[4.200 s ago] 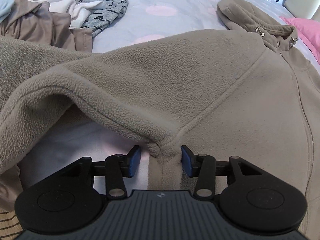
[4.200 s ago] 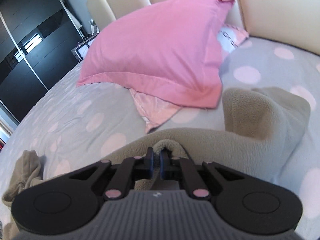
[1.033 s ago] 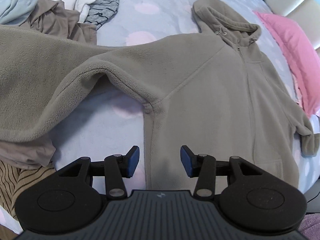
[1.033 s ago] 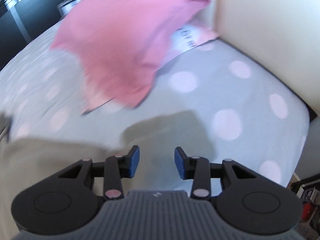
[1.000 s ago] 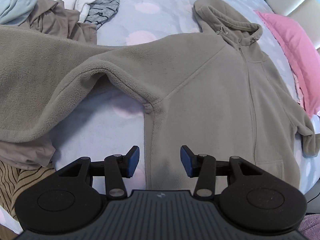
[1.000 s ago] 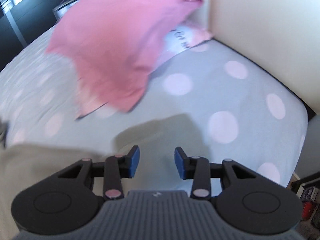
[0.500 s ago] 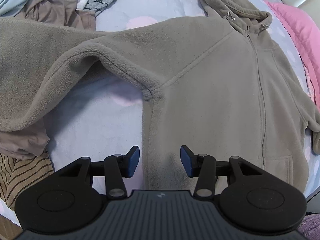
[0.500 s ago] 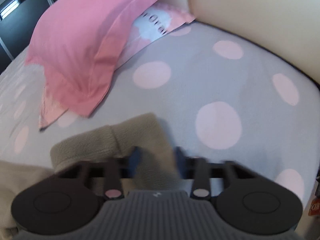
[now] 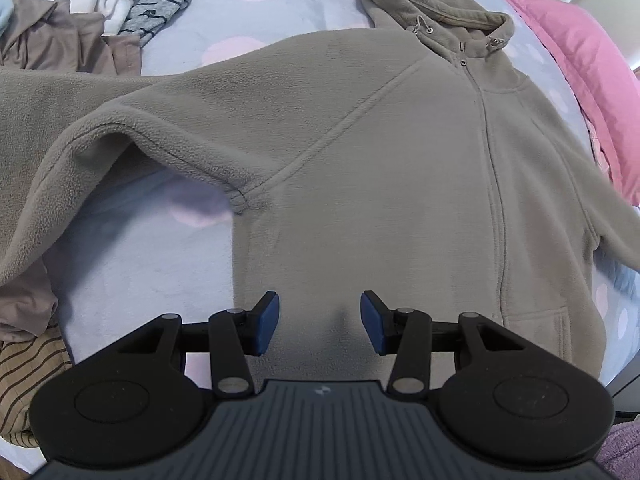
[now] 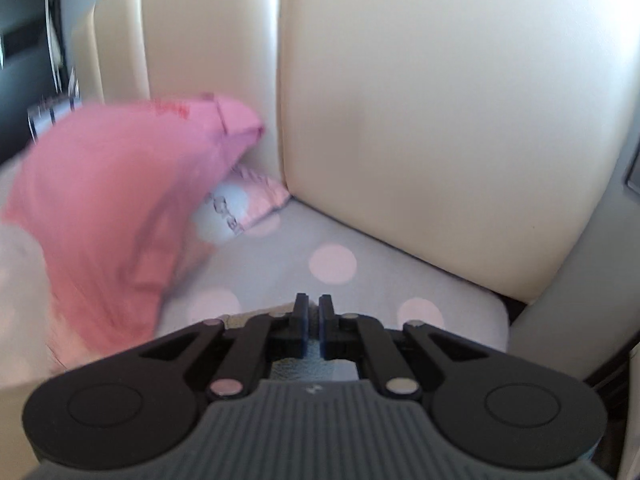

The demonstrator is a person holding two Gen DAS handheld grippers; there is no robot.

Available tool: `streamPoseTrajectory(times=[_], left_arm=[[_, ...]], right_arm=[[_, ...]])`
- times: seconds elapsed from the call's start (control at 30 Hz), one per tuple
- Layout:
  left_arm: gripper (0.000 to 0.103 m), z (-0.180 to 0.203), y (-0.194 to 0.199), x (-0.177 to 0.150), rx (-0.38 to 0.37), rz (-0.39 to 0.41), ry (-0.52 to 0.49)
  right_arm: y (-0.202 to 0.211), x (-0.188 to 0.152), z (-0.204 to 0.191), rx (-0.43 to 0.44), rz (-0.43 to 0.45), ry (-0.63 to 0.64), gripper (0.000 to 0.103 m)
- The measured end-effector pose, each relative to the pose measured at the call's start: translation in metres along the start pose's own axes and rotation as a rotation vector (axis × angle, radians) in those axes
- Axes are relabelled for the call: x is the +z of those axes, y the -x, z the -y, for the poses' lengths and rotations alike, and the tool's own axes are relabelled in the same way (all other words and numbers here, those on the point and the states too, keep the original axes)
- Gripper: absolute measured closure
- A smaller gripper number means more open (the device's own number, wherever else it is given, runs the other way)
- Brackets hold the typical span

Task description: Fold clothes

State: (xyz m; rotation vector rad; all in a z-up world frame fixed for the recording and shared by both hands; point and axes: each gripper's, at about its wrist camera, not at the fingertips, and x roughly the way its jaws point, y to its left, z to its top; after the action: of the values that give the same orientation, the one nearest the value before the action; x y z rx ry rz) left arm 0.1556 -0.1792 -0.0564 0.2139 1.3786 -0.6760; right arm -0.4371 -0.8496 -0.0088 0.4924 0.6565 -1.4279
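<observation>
Grey-beige fleece zip hoodie [image 9: 380, 152] lies front-up and spread on the polka-dot bed sheet [image 9: 152, 256], hood away from the camera, one sleeve stretched left toward a clothes pile [image 9: 80, 28], pink pillow [image 9: 580, 64] just beside its far side. Left gripper [image 9: 319, 323] hovers over the hoodie's lower body near the side seam, fingers spread wide, holding nothing. Right gripper [image 10: 311, 326] faces the cream headboard [image 10: 440, 120] and pink pillow [image 10: 120, 208] in a blurred view, fingers nearly closed, seemingly pinching a bit of fleece below them, hard to confirm.
</observation>
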Motion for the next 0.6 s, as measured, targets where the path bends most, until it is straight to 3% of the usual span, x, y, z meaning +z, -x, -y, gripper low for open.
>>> streamPoseTrajectory(times=[0.07,0.1,0.13,0.43,0.6], left_arm=[[0.06,-0.004,0.003,-0.002,0.0,0.003,0.006],[0.06,-0.007,0.004,-0.002,0.002,0.005,0.011],[0.06,-0.01,0.005,-0.002,0.005,0.007,0.018],[0.06,-0.031,0.003,-0.001,0.0,0.028,0.09],[0.06,-0.039,0.01,-0.001,0.004,0.082,0.118]], right_arm=[[-0.01,-0.007,-0.004,-0.112,-0.007,0.028,0.091],[-0.013,-0.011,-0.002,-0.15,0.001,0.031,0.073],[-0.015,-0.014,0.004,-0.15,-0.006,0.013,0.063],[-0.031,-0.07,0.047,0.061,-0.137,-0.163,0.065],[-0.041,-0.092,0.037,0.066,-0.212,-0.146,0.065]])
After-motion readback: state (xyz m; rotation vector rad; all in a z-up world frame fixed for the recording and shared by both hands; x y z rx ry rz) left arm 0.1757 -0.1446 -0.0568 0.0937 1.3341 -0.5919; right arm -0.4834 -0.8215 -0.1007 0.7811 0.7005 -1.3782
